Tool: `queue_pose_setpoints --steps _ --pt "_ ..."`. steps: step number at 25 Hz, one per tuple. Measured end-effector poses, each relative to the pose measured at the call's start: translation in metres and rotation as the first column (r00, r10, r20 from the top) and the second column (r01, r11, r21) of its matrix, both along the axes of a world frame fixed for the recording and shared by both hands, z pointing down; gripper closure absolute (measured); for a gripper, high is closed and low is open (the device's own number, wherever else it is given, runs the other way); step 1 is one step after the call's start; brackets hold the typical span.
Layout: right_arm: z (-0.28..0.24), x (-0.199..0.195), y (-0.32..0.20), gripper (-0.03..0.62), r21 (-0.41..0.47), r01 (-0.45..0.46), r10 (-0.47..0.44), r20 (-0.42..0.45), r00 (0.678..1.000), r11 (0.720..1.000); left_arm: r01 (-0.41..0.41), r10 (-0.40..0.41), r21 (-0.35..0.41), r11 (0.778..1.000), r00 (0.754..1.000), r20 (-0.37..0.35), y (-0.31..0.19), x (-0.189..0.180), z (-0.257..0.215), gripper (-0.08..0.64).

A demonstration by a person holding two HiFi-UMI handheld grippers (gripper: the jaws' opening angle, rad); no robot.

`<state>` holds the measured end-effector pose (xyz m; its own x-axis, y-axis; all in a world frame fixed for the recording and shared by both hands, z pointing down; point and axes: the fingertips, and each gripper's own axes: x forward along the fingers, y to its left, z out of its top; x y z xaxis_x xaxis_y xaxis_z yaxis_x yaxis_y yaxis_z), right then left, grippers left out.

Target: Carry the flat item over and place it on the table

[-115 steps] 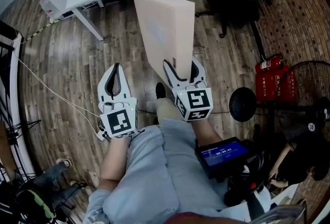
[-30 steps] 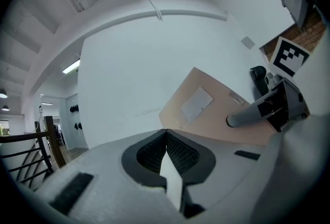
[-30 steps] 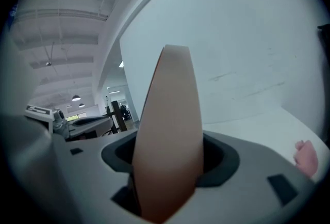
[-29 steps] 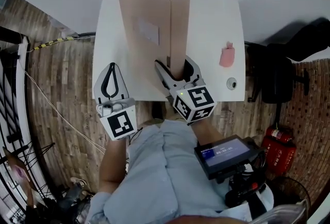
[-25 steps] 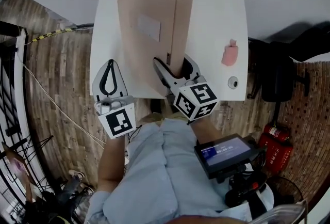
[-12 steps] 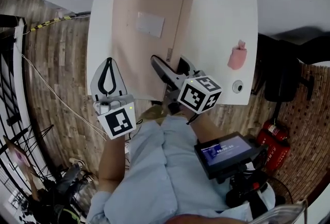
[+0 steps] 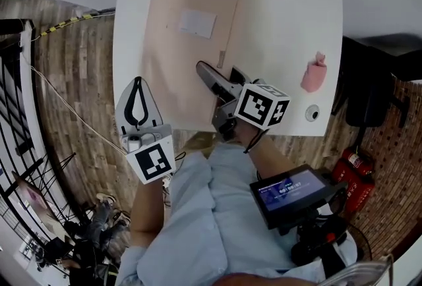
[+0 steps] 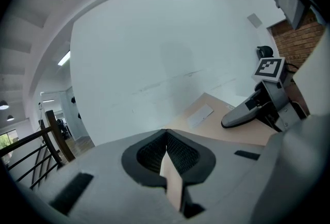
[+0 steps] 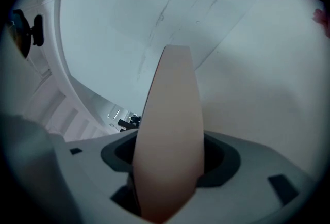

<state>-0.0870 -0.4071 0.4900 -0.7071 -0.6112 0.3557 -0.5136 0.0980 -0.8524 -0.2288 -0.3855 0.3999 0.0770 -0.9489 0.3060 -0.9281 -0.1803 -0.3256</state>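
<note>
White surface (image 7: 290,21) carrying flat beige box (image 7: 178,60) — gripped at 6 o'clock by right hand-held gripper (image 7: 216,71); left hand-held gripper (image 7: 137,82) clenched, empty; plank floor (image 7: 72,87) at 9 o'clock.

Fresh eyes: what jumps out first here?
The big flat beige box covers the left half of the white table, its near edge clamped in the right gripper. A small pink item sits at the table's right; the left gripper hangs shut over the near-left corner.

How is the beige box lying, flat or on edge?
Nearly flat: the box shows its labelled broad face upward on the table; right gripper grips it.
</note>
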Motion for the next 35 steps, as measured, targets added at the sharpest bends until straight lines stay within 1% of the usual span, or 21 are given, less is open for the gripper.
queue_pose_setpoints --steps 5,10,14,18,25,27,31,35 --pt "0.009 -0.014 -0.006 0.288 -0.042 0.038 -0.038 0.013 0.999 0.998 0.023 -0.023 -0.015 1.000 1.000 0.000 -0.002 -0.012 0.005 0.551" --pt "0.015 -0.016 -0.005 0.284 -0.080 0.051 -0.048 0.032 0.998 0.995 0.038 -0.038 -0.019 0.999 0.999 -0.001 0.001 -0.013 0.004 0.551" --pt "0.016 -0.017 -0.007 0.279 -0.083 0.063 -0.061 0.025 0.998 0.995 0.038 -0.038 -0.013 0.999 0.999 0.006 -0.001 -0.014 0.002 0.551" --pt "0.015 -0.018 -0.009 0.268 -0.072 0.084 -0.085 0.000 0.996 0.994 0.047 -0.047 -0.016 0.999 0.999 0.006 -0.002 -0.013 0.003 0.551" --pt "0.015 -0.025 -0.008 0.184 -0.044 0.164 -0.167 -0.064 0.984 0.985 0.067 -0.067 -0.018 0.998 0.998 0.006 -0.002 -0.016 0.003 0.551" --pt "0.015 -0.026 -0.007 0.157 -0.038 0.200 -0.202 -0.071 0.977 0.979 0.068 -0.068 -0.019 0.998 0.998 0.008 -0.002 -0.016 0.003 0.551" --pt "0.021 -0.029 -0.004 0.121 -0.043 0.268 -0.272 -0.101 0.957 0.962 0.065 -0.065 -0.026 0.998 0.998 0.005 -0.002 -0.016 0.004 0.551" --pt "0.031 -0.030 -0.001 0.094 -0.048 0.308 -0.312 -0.138 0.940 0.950 0.058 -0.058 -0.029 0.998 0.998 0.010 -0.002 -0.018 0.006 0.551"
